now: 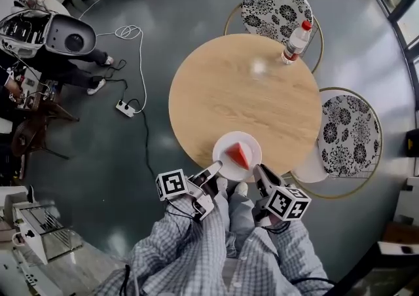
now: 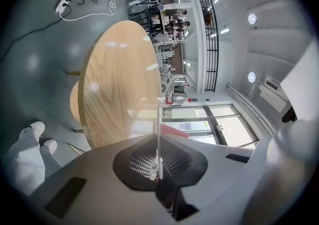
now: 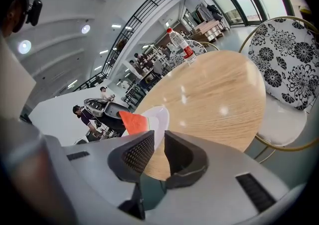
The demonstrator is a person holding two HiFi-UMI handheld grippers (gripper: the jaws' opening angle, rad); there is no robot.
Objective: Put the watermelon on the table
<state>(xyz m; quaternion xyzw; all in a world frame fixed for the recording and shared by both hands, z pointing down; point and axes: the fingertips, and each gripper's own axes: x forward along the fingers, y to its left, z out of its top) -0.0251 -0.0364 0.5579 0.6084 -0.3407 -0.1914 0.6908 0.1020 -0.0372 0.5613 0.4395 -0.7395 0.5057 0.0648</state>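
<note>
A red wedge of watermelon [image 1: 239, 154] lies on a white plate [image 1: 226, 146] over the near edge of the round wooden table [image 1: 222, 92]. My left gripper [image 1: 215, 171] is shut on the plate's left rim; in the left gripper view the plate [image 2: 158, 134] runs edge-on between the closed jaws [image 2: 158, 162], with the watermelon [image 2: 174, 129] behind it. My right gripper [image 1: 258, 171] is on the right rim. In the right gripper view the plate [image 3: 158, 119] with the watermelon [image 3: 133, 122] enters the narrow gap of the right gripper [image 3: 157, 147]. Whether the plate touches the table I cannot tell.
A plastic bottle [image 1: 296, 42] with a red cap stands at the table's far right edge. Two floral-cushioned chairs [image 1: 275, 3] [image 1: 350, 131] stand behind and to the right. A power strip [image 1: 126, 109] with cables lies on the floor at left. The person's shoes [image 1: 230, 188] are below the plate.
</note>
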